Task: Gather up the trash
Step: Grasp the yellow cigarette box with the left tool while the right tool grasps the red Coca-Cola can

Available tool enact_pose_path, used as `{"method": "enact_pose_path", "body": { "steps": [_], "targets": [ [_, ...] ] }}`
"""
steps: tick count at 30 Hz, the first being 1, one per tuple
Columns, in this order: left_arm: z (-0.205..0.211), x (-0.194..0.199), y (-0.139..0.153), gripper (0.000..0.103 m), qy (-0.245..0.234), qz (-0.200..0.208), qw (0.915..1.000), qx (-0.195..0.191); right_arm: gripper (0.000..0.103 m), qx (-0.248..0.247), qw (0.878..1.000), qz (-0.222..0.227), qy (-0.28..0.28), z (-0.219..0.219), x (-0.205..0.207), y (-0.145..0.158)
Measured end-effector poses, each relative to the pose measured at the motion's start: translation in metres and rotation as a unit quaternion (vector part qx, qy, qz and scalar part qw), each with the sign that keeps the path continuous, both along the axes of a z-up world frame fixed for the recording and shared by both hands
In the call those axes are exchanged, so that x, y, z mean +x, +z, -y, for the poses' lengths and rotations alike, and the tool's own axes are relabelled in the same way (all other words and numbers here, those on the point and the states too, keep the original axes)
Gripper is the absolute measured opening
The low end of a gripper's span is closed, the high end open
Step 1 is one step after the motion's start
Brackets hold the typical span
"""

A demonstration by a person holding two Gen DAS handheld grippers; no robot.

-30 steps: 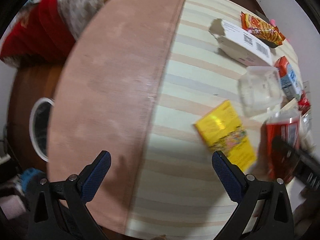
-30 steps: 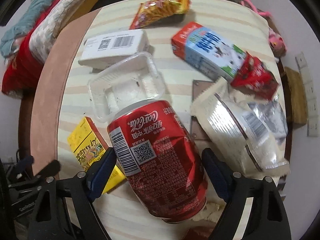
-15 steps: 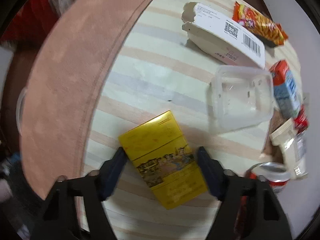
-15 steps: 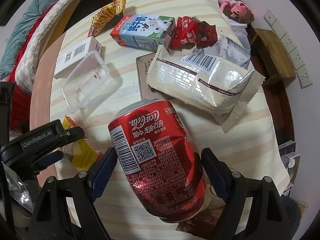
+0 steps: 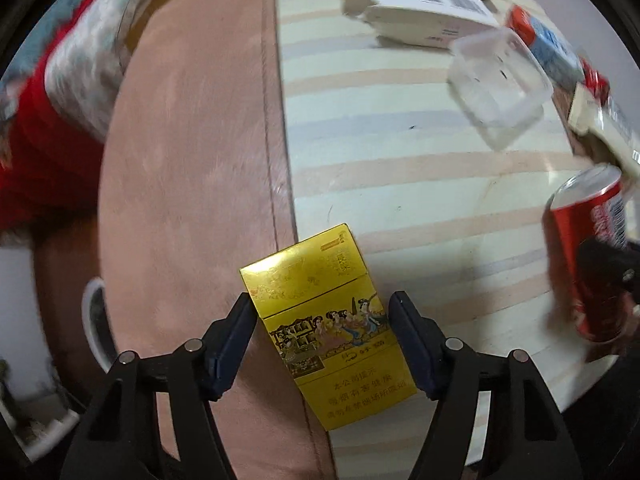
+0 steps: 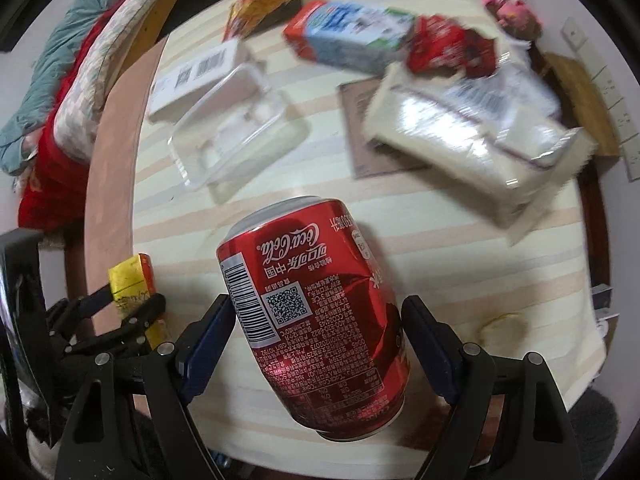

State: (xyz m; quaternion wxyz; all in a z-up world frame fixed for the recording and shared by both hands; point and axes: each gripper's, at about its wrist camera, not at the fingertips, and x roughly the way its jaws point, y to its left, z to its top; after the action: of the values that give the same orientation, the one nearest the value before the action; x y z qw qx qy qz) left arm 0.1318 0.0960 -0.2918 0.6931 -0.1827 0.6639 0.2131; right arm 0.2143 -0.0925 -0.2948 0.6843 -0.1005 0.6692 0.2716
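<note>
My left gripper (image 5: pixel 322 320) is shut on a yellow cigarette box (image 5: pixel 324 320) and holds it above the table's near left edge. It also shows in the right wrist view (image 6: pixel 134 280), held by the left gripper (image 6: pixel 128 304). My right gripper (image 6: pixel 316 320) is shut on a dented red Coca-Cola can (image 6: pixel 316 300), lifted over the striped tablecloth (image 6: pixel 460 248). The can also shows in the left wrist view (image 5: pixel 588 256) at far right.
On the table lie a clear plastic tray (image 6: pixel 236 128), a white barcode box (image 6: pixel 200 72), a snack bag (image 6: pixel 264 0), a milk carton (image 6: pixel 352 32), a red wrapper (image 6: pixel 452 48) and a silver-white bag (image 6: pixel 472 132). A white-rimmed bin (image 5: pixel 94 320) stands below the left table edge.
My left gripper has closed on the yellow box and lifted it toward the table's left edge. My right gripper still holds the can and has shifted over the table.
</note>
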Motion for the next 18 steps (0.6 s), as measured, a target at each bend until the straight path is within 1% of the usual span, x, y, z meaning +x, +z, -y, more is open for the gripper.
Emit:
{"method": "enact_pose_path", "body": {
  "steps": [2, 4, 6, 8, 9, 10, 11, 12, 13, 14, 18],
  "targets": [
    [-0.004, -0.004, 0.003, 0.068, 0.033, 0.008, 0.9992, -0.019, 0.087, -0.01, 1.0, 0.008, 0.014, -0.008, -0.003, -0.001],
    [-0.001, -0.004, 0.005, 0.069, 0.036, 0.008, 0.9992, -0.015, 0.087, -0.021, 0.999, 0.006, 0.03, -0.016, -0.006, -0.004],
    [-0.003, -0.007, 0.006, 0.069, 0.053, 0.009, 0.9984, -0.017, 0.087, -0.036, 0.998, 0.006, 0.043, -0.023, -0.01, -0.009],
    [-0.002, -0.01, 0.005, 0.07, 0.056, 0.01, 0.9983, -0.013, 0.087, -0.045, 0.998, 0.01, 0.052, -0.029, -0.011, -0.012],
    [-0.003, -0.013, 0.004, 0.07, 0.06, 0.014, 0.998, -0.012, 0.087, -0.05, 0.997, 0.01, 0.056, -0.031, -0.013, -0.015],
    [-0.009, -0.021, -0.007, 0.069, 0.062, 0.017, 0.9978, -0.011, 0.087, -0.054, 0.997, 0.014, 0.058, -0.033, -0.015, -0.016],
    [-0.007, -0.023, -0.005, 0.068, 0.066, 0.021, 0.9976, -0.009, 0.087, -0.058, 0.996, 0.021, 0.06, -0.034, -0.017, -0.015],
    [-0.004, -0.025, -0.005, 0.064, 0.067, 0.025, 0.9974, -0.007, 0.086, -0.06, 0.996, 0.025, 0.062, -0.034, -0.019, -0.015],
    [-0.009, -0.036, -0.007, 0.061, 0.067, 0.03, 0.9973, -0.006, 0.086, -0.06, 0.996, 0.029, 0.063, -0.035, -0.021, -0.015],
    [-0.005, -0.038, -0.004, 0.059, 0.066, 0.033, 0.9973, 0.004, 0.082, -0.063, 0.995, 0.036, 0.062, -0.035, -0.022, -0.014],
    [0.003, -0.051, -0.002, 0.058, 0.075, 0.042, 0.996, 0.024, 0.081, -0.068, 0.994, 0.057, 0.071, -0.036, -0.03, -0.012]
  ]
}}
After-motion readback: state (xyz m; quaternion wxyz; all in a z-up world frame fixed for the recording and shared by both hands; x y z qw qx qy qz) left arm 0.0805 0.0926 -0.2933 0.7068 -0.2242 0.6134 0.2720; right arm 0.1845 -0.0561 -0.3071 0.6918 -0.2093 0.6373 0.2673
